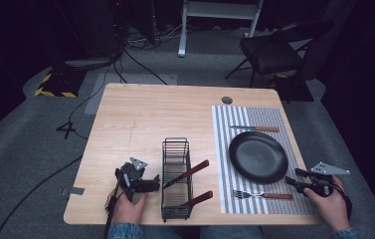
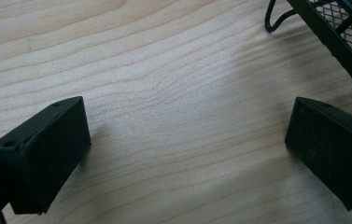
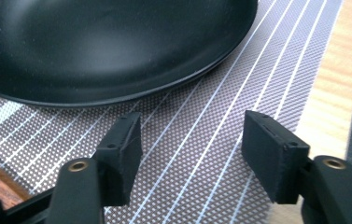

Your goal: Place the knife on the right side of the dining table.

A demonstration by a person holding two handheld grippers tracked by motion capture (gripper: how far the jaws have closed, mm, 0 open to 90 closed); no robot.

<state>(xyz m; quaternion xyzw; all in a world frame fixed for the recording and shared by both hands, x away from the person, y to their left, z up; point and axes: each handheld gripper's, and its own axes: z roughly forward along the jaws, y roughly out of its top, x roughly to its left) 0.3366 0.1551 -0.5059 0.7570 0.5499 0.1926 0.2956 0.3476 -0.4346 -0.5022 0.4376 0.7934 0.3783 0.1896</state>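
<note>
both hands are sitting at the bottom edge of the high view, each holding a tool. left gripper point(image 1: 147, 185) is at the lower left, jaws spread wide over bare wood with nothing between them, right beside the black wire caddy point(image 1: 176, 179). right gripper point(image 1: 294, 180) is at the lower right, jaws also spread and gripping nothing, hovering over the striped placemat point(image 3: 201, 154) just beside the rim of the black plate point(image 3: 103, 46).

closest thing to that right tool is the fork point(image 1: 263, 195), lying flat on the mat at the lower middle, below the plate, wooden handle pointing right toward the gripper. i'm guessing it's light and stiff, metal tines probably a bit slippery, so the wooden handle looks like the spot to pinch, across its narrow sides. it's lying low on the mat, so getting the pads under it could be fiddly. a knife point(image 1: 254, 129) is lying above the plate, and two more wooden-handled pieces are leaning in the caddy, handles sticking out to the right.

the table point(image 1: 140, 114) is pale wood, smooth looking, the woven mat probably giving more grip. room is looking dark, grey carpet, cables trailing at the upper left, a folding chair point(image 1: 274, 50) at the upper right.
</note>
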